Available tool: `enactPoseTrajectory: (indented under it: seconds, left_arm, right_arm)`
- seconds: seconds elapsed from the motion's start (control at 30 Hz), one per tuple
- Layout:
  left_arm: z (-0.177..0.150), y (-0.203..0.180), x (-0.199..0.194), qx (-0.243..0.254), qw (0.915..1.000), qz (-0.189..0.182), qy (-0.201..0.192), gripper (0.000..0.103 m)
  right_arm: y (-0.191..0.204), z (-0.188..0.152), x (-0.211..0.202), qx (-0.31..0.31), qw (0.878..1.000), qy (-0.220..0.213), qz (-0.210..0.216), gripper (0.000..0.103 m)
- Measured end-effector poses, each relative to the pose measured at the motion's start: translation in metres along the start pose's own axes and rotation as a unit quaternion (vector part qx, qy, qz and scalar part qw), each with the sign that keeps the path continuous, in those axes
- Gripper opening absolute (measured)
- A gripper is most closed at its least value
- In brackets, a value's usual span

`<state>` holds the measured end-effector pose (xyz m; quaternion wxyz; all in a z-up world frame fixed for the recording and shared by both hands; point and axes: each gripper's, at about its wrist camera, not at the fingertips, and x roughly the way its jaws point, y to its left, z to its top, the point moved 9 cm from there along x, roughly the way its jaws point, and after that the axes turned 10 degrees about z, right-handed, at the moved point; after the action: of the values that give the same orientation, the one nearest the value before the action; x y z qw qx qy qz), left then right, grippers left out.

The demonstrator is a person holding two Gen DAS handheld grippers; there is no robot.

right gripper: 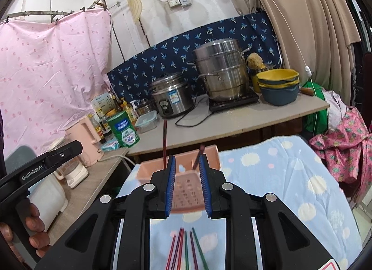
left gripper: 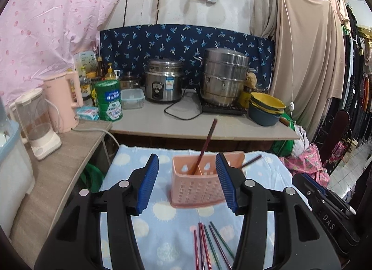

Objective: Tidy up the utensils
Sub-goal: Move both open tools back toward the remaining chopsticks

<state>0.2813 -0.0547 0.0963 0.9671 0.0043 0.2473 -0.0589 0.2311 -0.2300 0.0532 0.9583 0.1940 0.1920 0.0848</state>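
A pink perforated utensil holder stands on the blue spotted cloth. One dark red chopstick leans upright in it, and a second chopstick pokes out toward the right. Several loose red and green chopsticks lie on the cloth nearer me. My left gripper is open just short of the holder, its blue pads apart and empty. In the right wrist view the holder shows through the narrow gap of my right gripper, which holds nothing. The loose chopsticks lie below it.
Behind the cloth runs a counter with a rice cooker, a steel steamer pot, stacked bowls and a green tin. A pink kettle and a blender stand on the left shelf. Clothes hang at the right.
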Motion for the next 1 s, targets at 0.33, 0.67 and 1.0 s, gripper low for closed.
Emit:
enactPoseTrajectory:
  seconds: [0.33,0.67,1.0]
  left_arm:
    - [-0.092,-0.002,-0.016,0.006,0.9973,-0.006,0.072,0.049]
    - [-0.185,-0.001,-0.026,0.013,0.9889,-0.007,0.148,0.049]
    - [-0.272,-0.001,-0.039,0.027,0.9758,-0.009,0.217,0.049]
  right_arm:
    - [-0.017,-0.082,-0.037,0.028,0.998,0.054,-0.011,0.021]
    - [-0.041,-0.165,-0.06,0.056,0.99,0.122,-0.034,0.021]
    - [-0.048,-0.232,-0.074,0.056,0.982,0.175,-0.05,0.021]
